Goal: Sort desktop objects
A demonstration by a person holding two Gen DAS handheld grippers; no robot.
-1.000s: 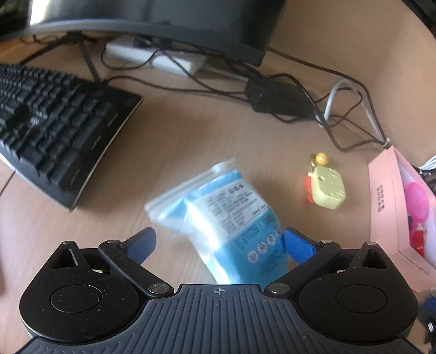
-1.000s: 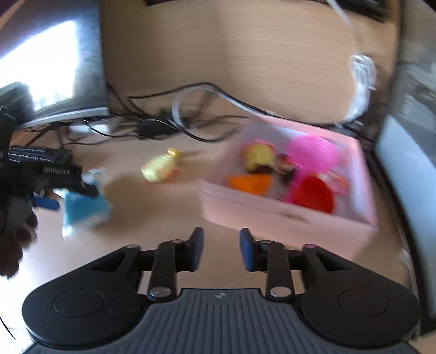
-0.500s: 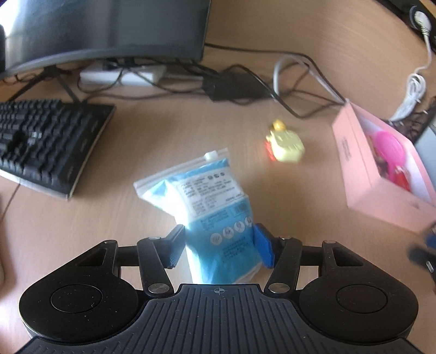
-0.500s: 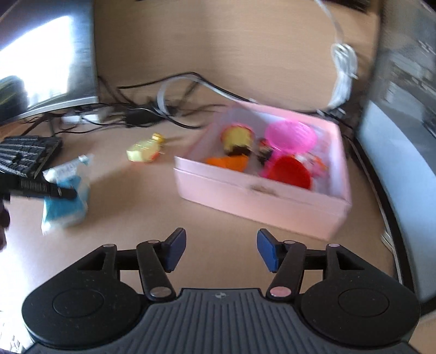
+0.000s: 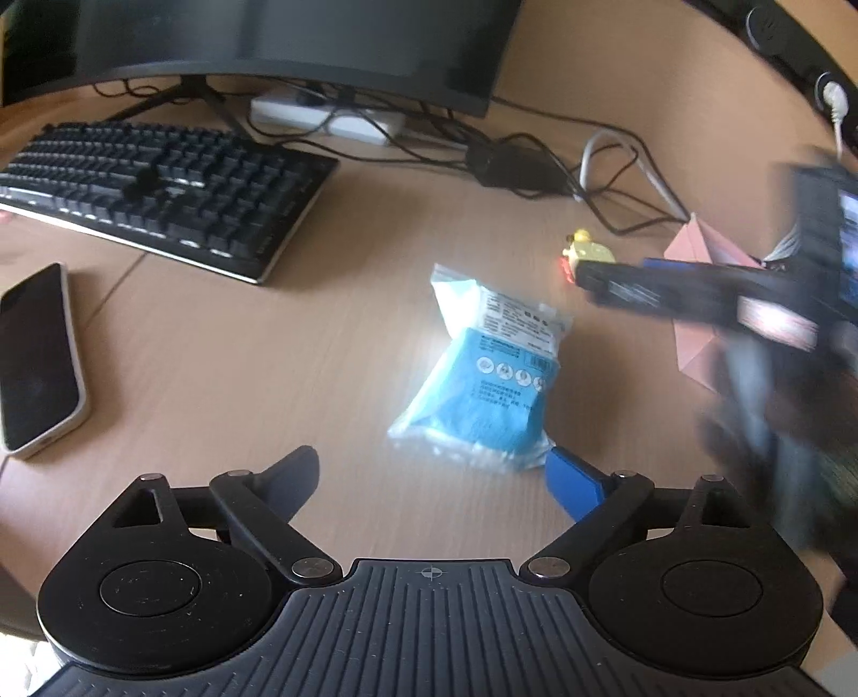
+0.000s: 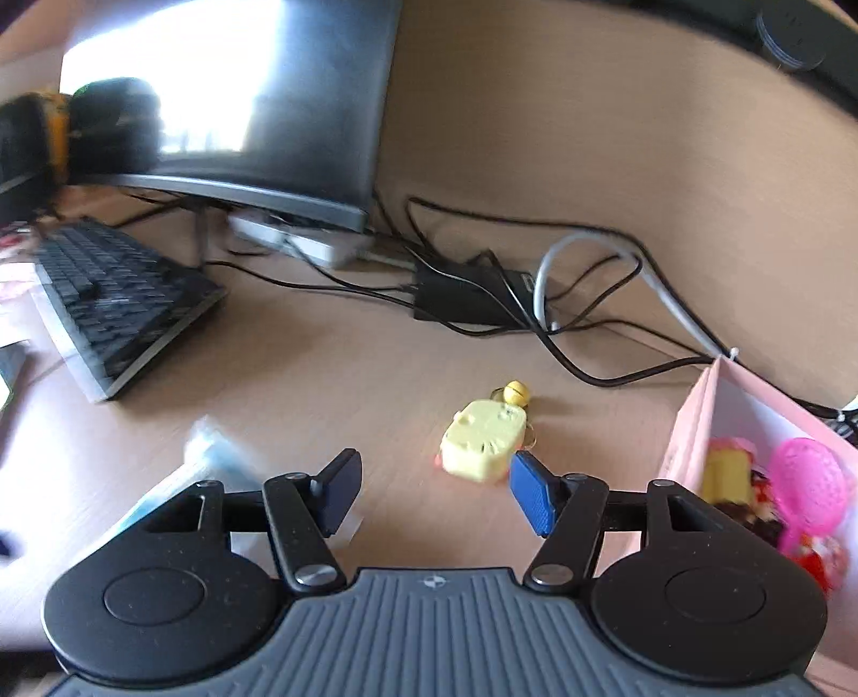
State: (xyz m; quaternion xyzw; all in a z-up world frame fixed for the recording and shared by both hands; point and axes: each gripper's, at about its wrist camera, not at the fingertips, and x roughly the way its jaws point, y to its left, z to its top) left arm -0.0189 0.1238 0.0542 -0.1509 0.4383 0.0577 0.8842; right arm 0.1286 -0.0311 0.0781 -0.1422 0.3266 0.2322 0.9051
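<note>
A blue and white sealed packet (image 5: 482, 375) lies flat on the wooden desk, just beyond the blue pad of my left gripper (image 5: 434, 477). Its jaws are opening wide with nothing between them. A yellow toy keychain with a small bell (image 6: 482, 445) rests on the desk right ahead of my right gripper (image 6: 435, 488), close to its right pad (image 6: 528, 496). Those jaws are opening too and do not touch the toy. The packet (image 6: 214, 461) shows blurred at the left. The left wrist view shows the right gripper (image 5: 697, 295) as a dark blur over the yellow toy (image 5: 587, 252).
A pink box (image 6: 697, 429) holding several toys stands at the right. A black keyboard (image 5: 161, 187), a monitor (image 5: 295, 43), a power strip (image 5: 327, 120) and tangled cables with an adapter (image 6: 466, 295) fill the back. A phone (image 5: 37, 354) lies at the left.
My left gripper closed around the packet, then let go and drew back; the packet lies turned on the desk. My right gripper swung left from the pink box to the yellow toy and widened.
</note>
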